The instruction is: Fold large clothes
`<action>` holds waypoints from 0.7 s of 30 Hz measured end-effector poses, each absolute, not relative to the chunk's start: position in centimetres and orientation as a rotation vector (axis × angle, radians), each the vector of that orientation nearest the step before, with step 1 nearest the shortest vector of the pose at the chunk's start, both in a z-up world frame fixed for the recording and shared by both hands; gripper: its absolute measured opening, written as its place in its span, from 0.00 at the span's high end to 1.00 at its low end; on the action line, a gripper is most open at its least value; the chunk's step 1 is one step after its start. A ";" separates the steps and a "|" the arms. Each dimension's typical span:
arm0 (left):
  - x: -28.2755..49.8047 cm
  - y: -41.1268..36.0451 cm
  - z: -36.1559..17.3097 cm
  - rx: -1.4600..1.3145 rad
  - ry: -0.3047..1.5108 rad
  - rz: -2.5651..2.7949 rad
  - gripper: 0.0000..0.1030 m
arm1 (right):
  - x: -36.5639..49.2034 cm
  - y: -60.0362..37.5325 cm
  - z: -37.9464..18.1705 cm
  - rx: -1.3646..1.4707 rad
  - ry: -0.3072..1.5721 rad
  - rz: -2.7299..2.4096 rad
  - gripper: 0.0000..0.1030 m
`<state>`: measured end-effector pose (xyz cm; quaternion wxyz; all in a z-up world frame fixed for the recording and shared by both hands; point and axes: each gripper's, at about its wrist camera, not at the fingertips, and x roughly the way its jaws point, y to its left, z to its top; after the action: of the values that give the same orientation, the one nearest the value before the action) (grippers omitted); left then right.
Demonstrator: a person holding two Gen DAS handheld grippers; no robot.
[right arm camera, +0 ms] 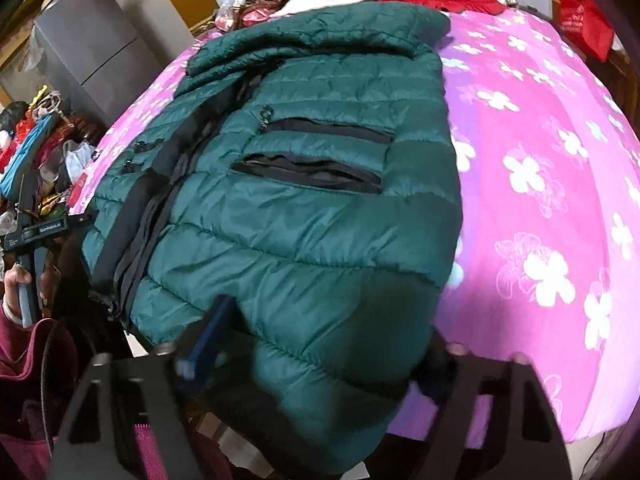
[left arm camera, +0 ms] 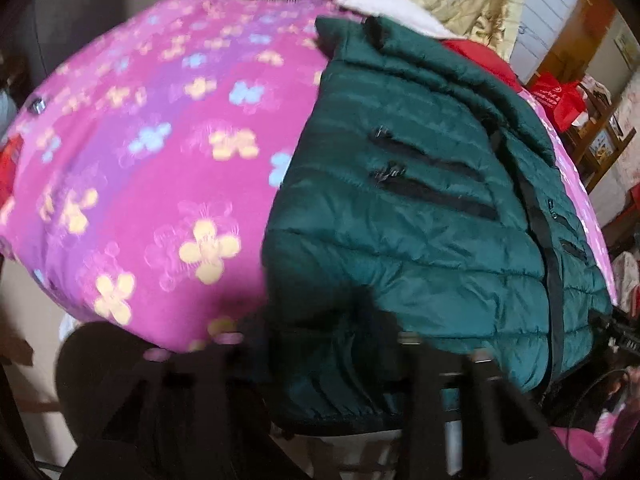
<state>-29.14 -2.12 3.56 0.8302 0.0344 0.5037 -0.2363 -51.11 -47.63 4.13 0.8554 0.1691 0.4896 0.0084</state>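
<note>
Left wrist view: one dark green quilted puffer jacket (left arm camera: 420, 216) lies front-up on one pink fleece blanket (left arm camera: 140, 168) printed with yellow and pale blue flowers, and its hem hangs over the near edge. The shell is smooth and slightly glossy, stitched in horizontal puffed channels. Two black slanted zip pockets (left arm camera: 432, 172) sit one just above the other on the nearer panel, and a black zipper strip runs down the front. The left gripper (left arm camera: 320, 356) has its two dark fingers (left arm camera: 224, 392) set wide apart at the jacket's hem; blur hides whether they touch the fabric. Beyond the collar lie one white cloth (left arm camera: 384, 4) and one red cloth (left arm camera: 480, 56).

Right wrist view: the same jacket (right arm camera: 304, 208) fills the middle, collar folded away from the camera, with the blanket (right arm camera: 540, 160) showing white flowers to its right. Two black pockets (right arm camera: 316, 152) cross the chest, and two smaller zip pulls show on the other panel. The right gripper (right arm camera: 316, 356) is spread, its blue-faced finger (right arm camera: 208, 336) lying against the lower quilting while the other finger stands beyond the jacket's side edge. One grey two-door refrigerator (right arm camera: 100, 48) stands at the back left.
</note>
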 end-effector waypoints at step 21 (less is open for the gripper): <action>-27.5 -3.4 13.4 0.008 0.774 -0.525 1.00 | -52.1 -49.3 13.0 0.262 0.764 -0.011 0.72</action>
<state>-27.47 -3.37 13.38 0.8927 0.0040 0.3731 -0.2529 -52.12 -49.34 13.00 0.9196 0.1274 0.3716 -0.0053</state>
